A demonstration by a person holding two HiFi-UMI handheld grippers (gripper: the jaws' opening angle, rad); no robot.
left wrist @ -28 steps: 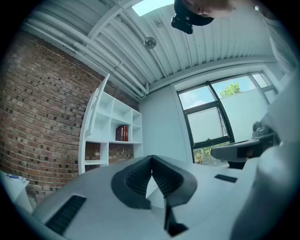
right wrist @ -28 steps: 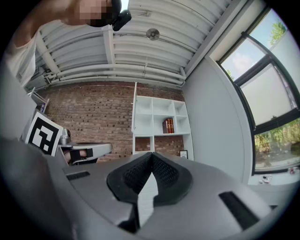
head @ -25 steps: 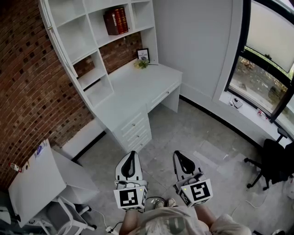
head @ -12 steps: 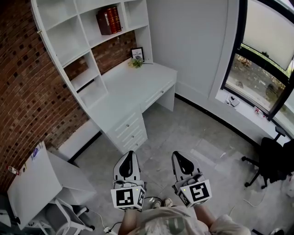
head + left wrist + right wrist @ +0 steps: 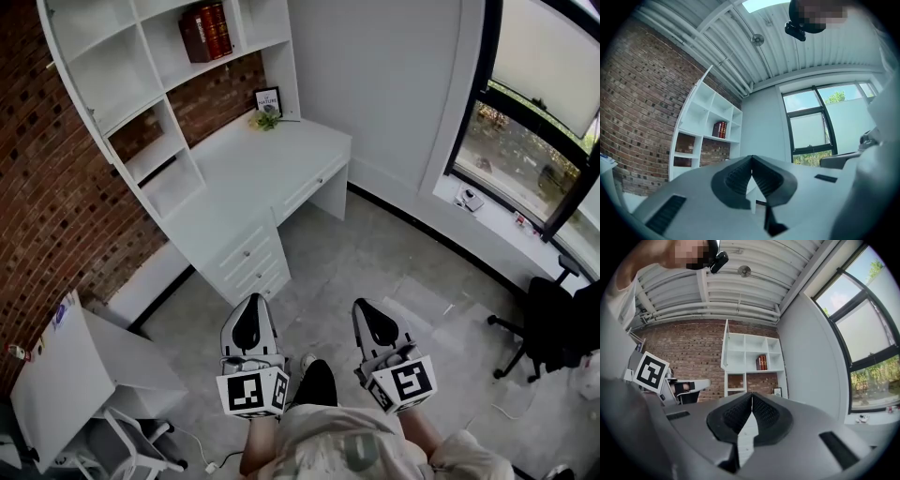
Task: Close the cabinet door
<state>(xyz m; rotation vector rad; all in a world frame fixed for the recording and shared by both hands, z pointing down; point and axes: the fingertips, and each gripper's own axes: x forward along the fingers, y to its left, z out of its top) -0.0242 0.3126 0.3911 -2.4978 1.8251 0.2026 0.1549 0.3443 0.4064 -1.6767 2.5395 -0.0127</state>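
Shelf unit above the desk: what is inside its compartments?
Dark red books stand in one upper compartment of the shelf unit; the other compartments look empty. In the head view the top row is cut off.

Ahead of my left gripper [image 5: 250,305] and right gripper [image 5: 367,309], held side by side, the desk [image 5: 272,169] stands along the brick wall [image 5: 56,178] on the left, with the shelf unit [image 5: 141,103] on it and drawers [image 5: 251,264] under its near end. Books [image 5: 204,31] stand in an upper compartment, a picture frame [image 5: 268,100] at the desk's far corner. The window [image 5: 534,112] and an office chair [image 5: 553,333] lie to the right.
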